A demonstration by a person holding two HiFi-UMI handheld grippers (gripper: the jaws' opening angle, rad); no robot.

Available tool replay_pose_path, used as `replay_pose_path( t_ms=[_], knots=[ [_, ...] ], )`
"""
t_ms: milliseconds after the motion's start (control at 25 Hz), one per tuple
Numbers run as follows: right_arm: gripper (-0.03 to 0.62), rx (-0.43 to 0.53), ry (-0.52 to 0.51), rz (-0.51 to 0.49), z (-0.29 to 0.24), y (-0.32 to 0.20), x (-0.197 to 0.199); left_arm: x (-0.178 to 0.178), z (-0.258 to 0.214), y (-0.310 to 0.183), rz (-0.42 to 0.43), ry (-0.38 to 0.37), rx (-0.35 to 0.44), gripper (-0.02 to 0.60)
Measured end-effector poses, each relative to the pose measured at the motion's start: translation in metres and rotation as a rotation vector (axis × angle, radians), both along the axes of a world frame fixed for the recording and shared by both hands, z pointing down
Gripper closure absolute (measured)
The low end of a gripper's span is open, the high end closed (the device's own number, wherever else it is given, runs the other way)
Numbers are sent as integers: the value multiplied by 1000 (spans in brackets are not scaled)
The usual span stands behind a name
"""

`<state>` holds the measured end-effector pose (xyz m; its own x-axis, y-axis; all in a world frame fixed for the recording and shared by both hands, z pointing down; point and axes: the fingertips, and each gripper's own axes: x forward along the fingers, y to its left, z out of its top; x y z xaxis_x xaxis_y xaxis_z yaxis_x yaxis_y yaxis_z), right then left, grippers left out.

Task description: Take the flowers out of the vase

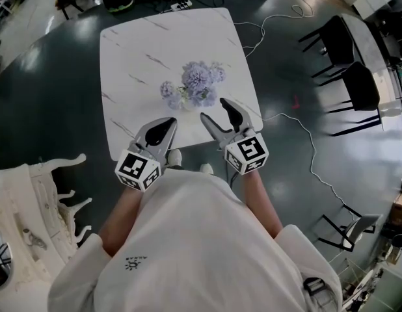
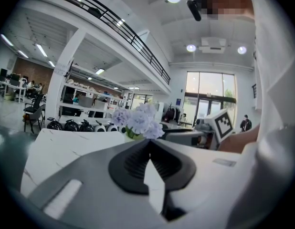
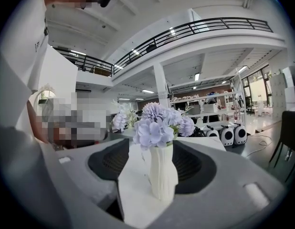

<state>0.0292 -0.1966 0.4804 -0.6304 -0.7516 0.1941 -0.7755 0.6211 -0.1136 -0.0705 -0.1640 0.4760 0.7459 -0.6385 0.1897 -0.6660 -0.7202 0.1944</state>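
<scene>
We hold the right tool [image 1: 214, 109] spread and empty, lined up on the white ribbed vase [image 3: 163, 175] just ahead, likely to grab it. The lilac flowers [image 3: 157, 123] sit in the vase. The left tool [image 1: 167, 123] is clenched on nothing, parked alongside at the near edge of the surface [image 1: 142, 64], out of the way.

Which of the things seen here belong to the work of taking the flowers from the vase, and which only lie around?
Belong to the job: flowers, white vase, marble table, open right tongs, shut left tongs.
Only lying about: black chairs, floor cable, carved white chair.
</scene>
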Motion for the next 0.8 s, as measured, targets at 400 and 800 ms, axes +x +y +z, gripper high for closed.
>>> replay_pose_path(
  t_ms=[400, 800],
  knots=[
    [219, -1, 40, 0, 12, -15, -11, -8, -1, -1, -14, -7, -1, 594],
    [181, 9, 68, 3, 22, -34, -22, -16, 0, -1, -34, -14, -6, 593]
  ],
)
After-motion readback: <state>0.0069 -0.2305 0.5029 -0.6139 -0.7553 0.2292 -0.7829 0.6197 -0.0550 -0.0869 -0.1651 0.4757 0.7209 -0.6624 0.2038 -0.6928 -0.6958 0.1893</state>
